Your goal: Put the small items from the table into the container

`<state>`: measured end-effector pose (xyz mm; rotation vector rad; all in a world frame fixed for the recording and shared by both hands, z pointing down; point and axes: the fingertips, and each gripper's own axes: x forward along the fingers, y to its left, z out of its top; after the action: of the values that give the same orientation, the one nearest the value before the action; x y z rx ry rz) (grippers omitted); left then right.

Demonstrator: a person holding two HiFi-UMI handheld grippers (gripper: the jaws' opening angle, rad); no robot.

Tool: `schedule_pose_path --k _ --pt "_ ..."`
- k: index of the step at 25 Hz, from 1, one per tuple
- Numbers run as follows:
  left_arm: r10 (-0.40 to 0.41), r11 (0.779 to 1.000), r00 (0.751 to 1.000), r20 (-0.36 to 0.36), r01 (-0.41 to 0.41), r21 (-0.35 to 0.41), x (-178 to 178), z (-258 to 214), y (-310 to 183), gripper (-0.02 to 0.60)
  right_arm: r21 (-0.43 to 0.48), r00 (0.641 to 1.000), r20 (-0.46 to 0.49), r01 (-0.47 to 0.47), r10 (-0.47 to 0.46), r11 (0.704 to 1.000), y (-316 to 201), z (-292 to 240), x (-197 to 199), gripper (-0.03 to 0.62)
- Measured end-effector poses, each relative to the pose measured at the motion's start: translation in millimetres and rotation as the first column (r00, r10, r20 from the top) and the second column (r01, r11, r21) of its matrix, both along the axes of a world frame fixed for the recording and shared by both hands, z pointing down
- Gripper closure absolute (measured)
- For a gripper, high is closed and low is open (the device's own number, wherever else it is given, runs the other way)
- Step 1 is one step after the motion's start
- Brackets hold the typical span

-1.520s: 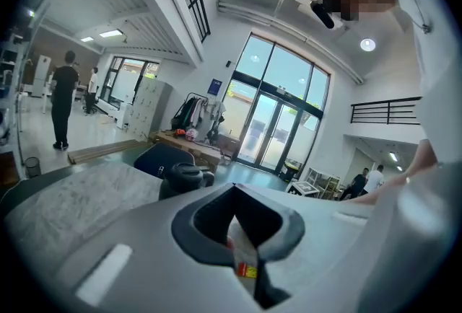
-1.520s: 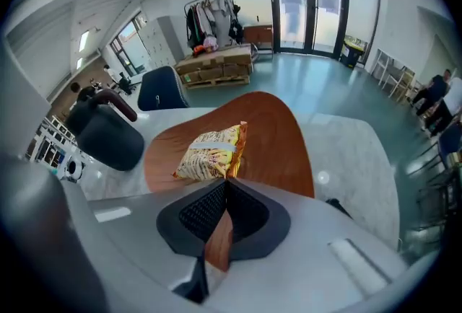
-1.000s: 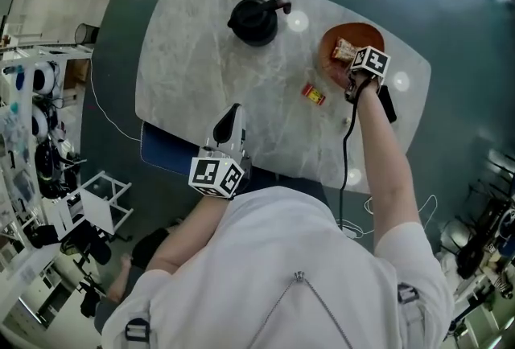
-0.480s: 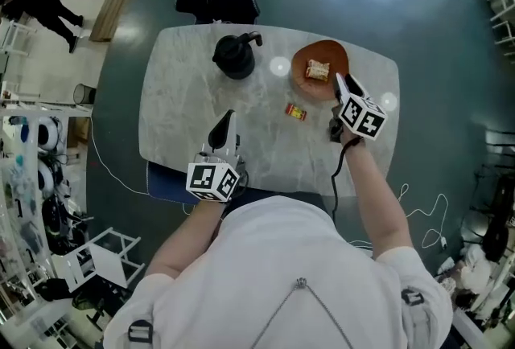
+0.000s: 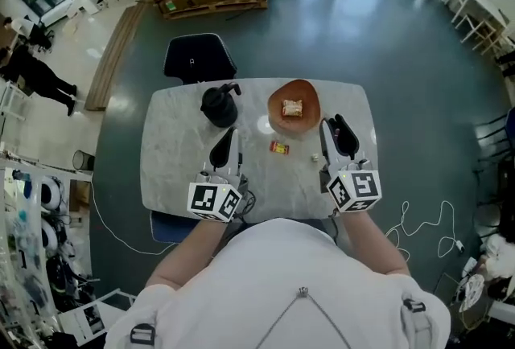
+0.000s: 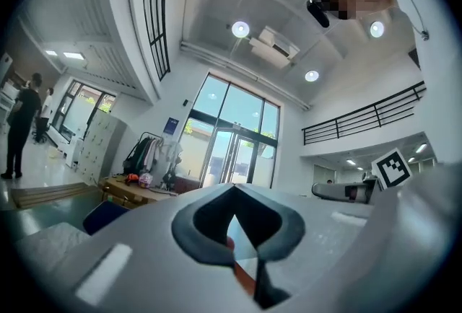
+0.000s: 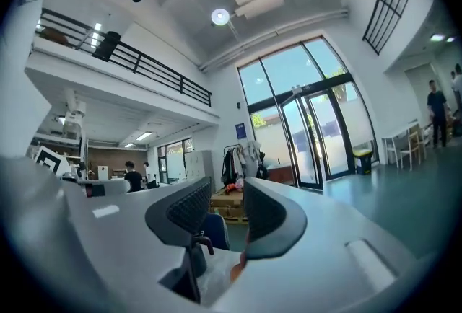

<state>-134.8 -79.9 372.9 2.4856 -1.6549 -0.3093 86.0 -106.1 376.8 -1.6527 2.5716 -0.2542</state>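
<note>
A pale marble table stands on a dark green floor in a tall hall, with glass doors showing in both gripper views.

The left gripper has its jaws together at the tips with nothing in them. The right gripper has its jaws apart with a clear gap between the ribbed pads; they are easing closed on nothing. Both gripper views look level across the room rather than down, so both tools appear to be held up off the table, side by side at its near edge.

In the head view, a small white item lies just beside the right gripper, on its inner side. A small red-and-yellow packet lies between the two tools, about midway, with its long axis running roughly across the table. The left gripper is near it on the other side.

Just beyond the packet sits the brown bowl, which already holds a wrapped snack. A black kettle stands left of the bowl.

The right hand looks better placed for the next pick. Both loose items lie below its jaws and to their left, so it would need to tip down first.
</note>
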Motion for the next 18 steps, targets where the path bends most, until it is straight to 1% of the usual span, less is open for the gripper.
schedule_pose_path --k 2,5,10,15,16,18 --pt "0.020 0.999 1.000 0.018 -0.021 0.037 8.4 -12.2 6.0 0.577 0.032 1.000 -0.013 -0.008 0.008 0.999 9.9 -9.9 4.8 0.427" --pt "0.043 0.997 0.998 0.040 -0.046 0.067 21.5 -22.3 15.5 0.577 0.026 1.000 -0.001 -0.017 0.018 1.000 18.9 -11.7 14.2 0.427" --pt "0.071 0.994 0.997 0.030 -0.073 0.082 32.0 -27.0 27.3 0.577 0.008 1.000 0.005 -0.031 0.031 0.999 30.3 -7.4 22.4 0.424" --pt "0.087 0.992 0.996 0.020 -0.088 0.091 33.4 -36.6 30.5 0.577 -0.023 1.000 0.013 -0.010 0.010 1.000 38.9 4.4 14.0 0.421" --pt "0.087 0.992 0.996 0.028 -0.089 0.087 33.5 -34.7 30.0 0.577 -0.028 1.000 0.014 -0.007 0.007 1.000 40.5 6.3 12.6 0.421" --pt "0.087 0.993 0.994 0.071 -0.093 0.079 36.3 -27.1 30.1 0.580 -0.033 1.000 0.015 -0.007 0.007 0.999 43.1 8.8 12.5 0.421"
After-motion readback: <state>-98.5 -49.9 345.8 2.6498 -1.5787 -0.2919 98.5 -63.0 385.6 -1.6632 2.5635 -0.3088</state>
